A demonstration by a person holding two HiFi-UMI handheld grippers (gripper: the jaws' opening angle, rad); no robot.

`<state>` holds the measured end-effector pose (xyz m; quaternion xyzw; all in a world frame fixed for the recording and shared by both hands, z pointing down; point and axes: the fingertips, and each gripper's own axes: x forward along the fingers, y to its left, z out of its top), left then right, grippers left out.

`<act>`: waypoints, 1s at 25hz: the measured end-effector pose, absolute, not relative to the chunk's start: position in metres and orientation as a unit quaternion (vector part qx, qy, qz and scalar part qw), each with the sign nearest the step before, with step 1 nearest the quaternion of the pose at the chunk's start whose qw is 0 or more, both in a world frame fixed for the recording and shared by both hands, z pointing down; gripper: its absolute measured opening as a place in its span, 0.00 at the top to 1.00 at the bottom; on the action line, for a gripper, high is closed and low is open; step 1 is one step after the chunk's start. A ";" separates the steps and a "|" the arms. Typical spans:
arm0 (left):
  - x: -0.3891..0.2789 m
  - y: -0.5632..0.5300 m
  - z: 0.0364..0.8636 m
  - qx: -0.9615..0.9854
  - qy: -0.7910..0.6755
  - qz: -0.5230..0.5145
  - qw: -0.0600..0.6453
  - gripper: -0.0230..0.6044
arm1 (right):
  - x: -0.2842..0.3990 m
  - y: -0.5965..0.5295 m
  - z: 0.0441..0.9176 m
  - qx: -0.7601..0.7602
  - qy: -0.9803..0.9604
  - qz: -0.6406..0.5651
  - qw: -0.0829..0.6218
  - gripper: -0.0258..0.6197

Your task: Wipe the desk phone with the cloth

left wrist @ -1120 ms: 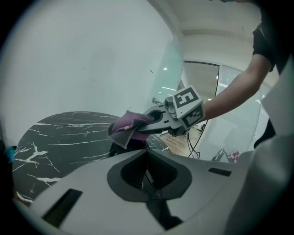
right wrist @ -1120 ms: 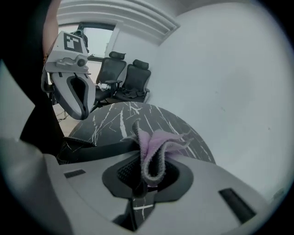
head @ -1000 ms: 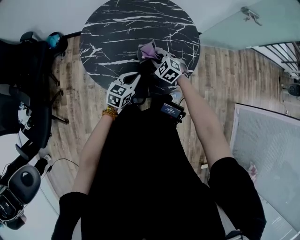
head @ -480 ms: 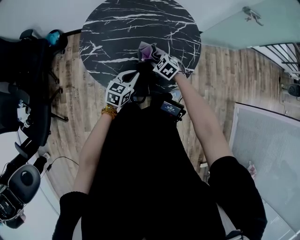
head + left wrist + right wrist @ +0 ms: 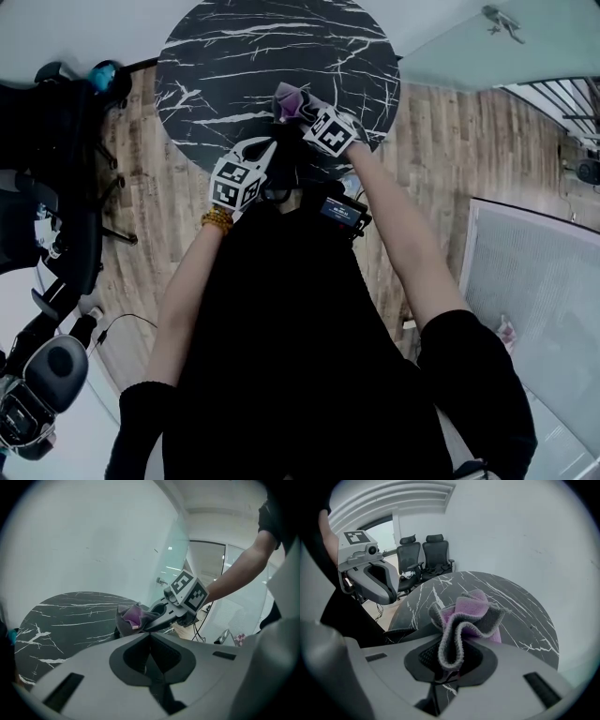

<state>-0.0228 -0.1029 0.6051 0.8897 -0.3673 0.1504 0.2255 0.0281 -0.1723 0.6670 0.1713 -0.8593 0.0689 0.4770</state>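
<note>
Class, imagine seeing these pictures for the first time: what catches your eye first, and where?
The purple-grey cloth stands out, bunched in the shut right gripper over the round black marble table. Beside it, the left gripper is shut and empty.

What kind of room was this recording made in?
Most likely an office meeting room. Two black swivel office chairs stand beyond a round black marble-look table. A glass partition with a metal handle meets the wood-plank floor.
</note>
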 end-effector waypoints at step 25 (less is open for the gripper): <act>-0.017 -0.103 0.610 0.895 -0.352 0.161 0.224 0.94 | 0.026 -0.145 0.680 0.164 -0.858 0.100 0.476 0.87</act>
